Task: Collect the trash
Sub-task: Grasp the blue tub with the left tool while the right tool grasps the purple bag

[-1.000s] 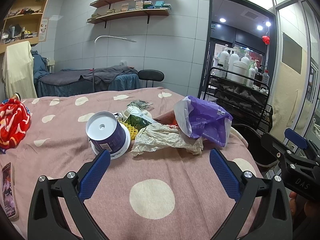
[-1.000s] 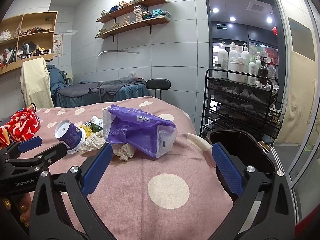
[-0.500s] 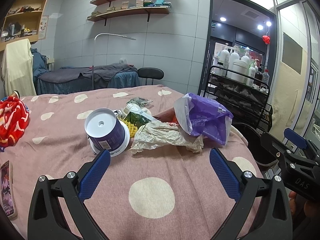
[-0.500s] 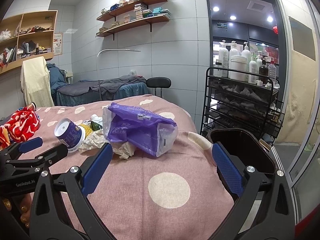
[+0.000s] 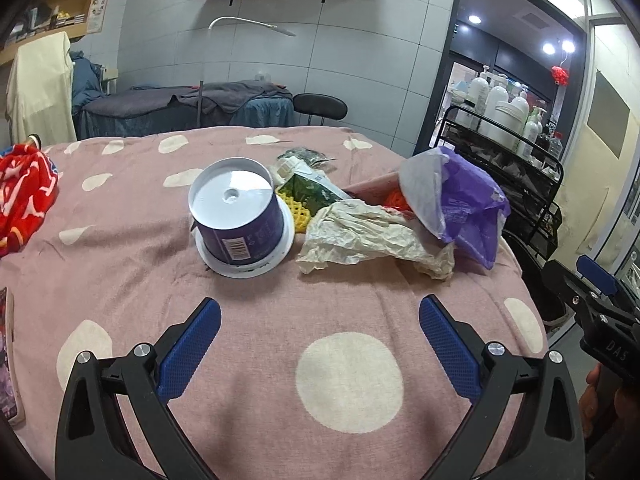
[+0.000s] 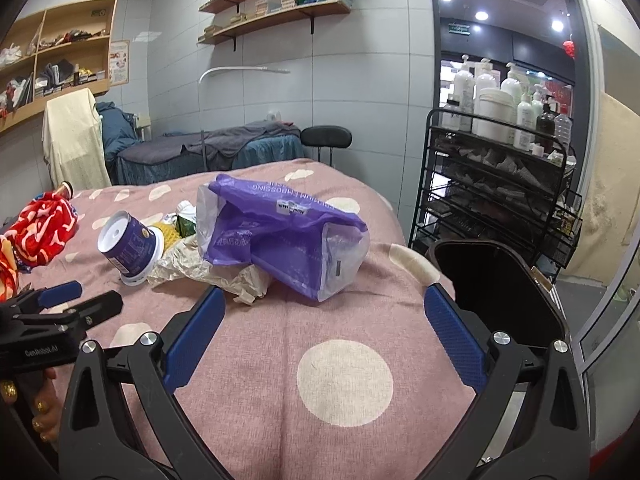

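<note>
A heap of trash lies on the pink dotted bedspread (image 5: 248, 320): a purple-and-white tub (image 5: 240, 218) turned upside down, crumpled beige paper (image 5: 368, 236), a purple plastic bag (image 5: 460, 204), a green carton (image 5: 312, 192) and yellow foam net (image 5: 294, 208). My left gripper (image 5: 320, 344) hovers open just short of the tub and paper, nothing between its fingers. In the right wrist view the purple bag (image 6: 280, 236), tub (image 6: 132, 244) and paper (image 6: 216, 268) lie ahead of my right gripper (image 6: 324, 336), which is open and empty. A black bin (image 6: 496, 280) stands beside the bed's right edge.
A red patterned cloth (image 5: 24, 196) lies at the bed's left, and a phone (image 5: 8, 356) at the near-left edge. A black wire rack with bottles (image 6: 496, 160) stands behind the bin. A massage bed (image 6: 208, 152) and stool (image 6: 326, 138) sit by the far wall.
The left gripper has tilted down and closed in on the trash heap, which now looks larger and higher. The right gripper has barely shifted. Both stay open.
</note>
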A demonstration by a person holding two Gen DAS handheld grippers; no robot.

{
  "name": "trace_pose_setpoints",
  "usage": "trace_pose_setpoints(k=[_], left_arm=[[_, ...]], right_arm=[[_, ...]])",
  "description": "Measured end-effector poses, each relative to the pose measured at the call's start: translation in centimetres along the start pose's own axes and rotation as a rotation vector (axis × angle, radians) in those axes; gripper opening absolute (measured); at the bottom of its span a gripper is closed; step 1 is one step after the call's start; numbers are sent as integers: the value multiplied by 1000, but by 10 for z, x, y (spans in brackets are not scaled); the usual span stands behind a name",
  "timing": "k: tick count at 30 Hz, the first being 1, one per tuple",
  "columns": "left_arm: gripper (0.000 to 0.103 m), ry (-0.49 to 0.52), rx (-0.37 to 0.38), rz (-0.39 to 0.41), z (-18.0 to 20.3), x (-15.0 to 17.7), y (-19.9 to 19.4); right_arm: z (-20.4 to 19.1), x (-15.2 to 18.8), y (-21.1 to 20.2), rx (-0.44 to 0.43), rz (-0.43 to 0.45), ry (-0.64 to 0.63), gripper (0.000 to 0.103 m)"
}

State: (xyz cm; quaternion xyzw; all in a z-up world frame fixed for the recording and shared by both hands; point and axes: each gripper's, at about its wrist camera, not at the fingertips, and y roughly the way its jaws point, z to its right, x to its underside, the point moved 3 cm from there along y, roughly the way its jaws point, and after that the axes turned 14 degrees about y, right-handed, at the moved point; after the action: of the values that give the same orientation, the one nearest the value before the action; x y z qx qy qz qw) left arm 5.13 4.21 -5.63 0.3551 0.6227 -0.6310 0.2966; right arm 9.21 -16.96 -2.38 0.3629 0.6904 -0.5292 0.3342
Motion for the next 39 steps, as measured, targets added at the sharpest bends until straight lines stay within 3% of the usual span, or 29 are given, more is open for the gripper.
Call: trace_pose_setpoints(k=[18,24,27,28,30,31,32,39], left_arm=[[98,26,-67,-28,-45,-30,45],[95,9,-36,-34,-50,-35,56],[87,20,-41,-48,-51,-37,63],[83,13,-40,-51,-52,-38,64],[79,-9,-34,-50,-56,-38,66],[76,-21,-32,-48,-57,-38,66],[73,-34,-32,-48,-60,-38,65],[70,-81,-16,-28,-65,-38,63]], right_arm=[[1,-32,84,0,-161,-60,99],[-6,-44,99,-38,-142,-217,99],[-6,-50,105,-64,-132,-280,97],[-6,-52,107,-82,-139,-293,94],[-5,-53,112,-99,-160,-310,69],[-6,-53,114,-96,-163,-313,63],[-6,-52,115,-90,-165,-312,50],[0,-49,112,-106,-156,-245,30]])
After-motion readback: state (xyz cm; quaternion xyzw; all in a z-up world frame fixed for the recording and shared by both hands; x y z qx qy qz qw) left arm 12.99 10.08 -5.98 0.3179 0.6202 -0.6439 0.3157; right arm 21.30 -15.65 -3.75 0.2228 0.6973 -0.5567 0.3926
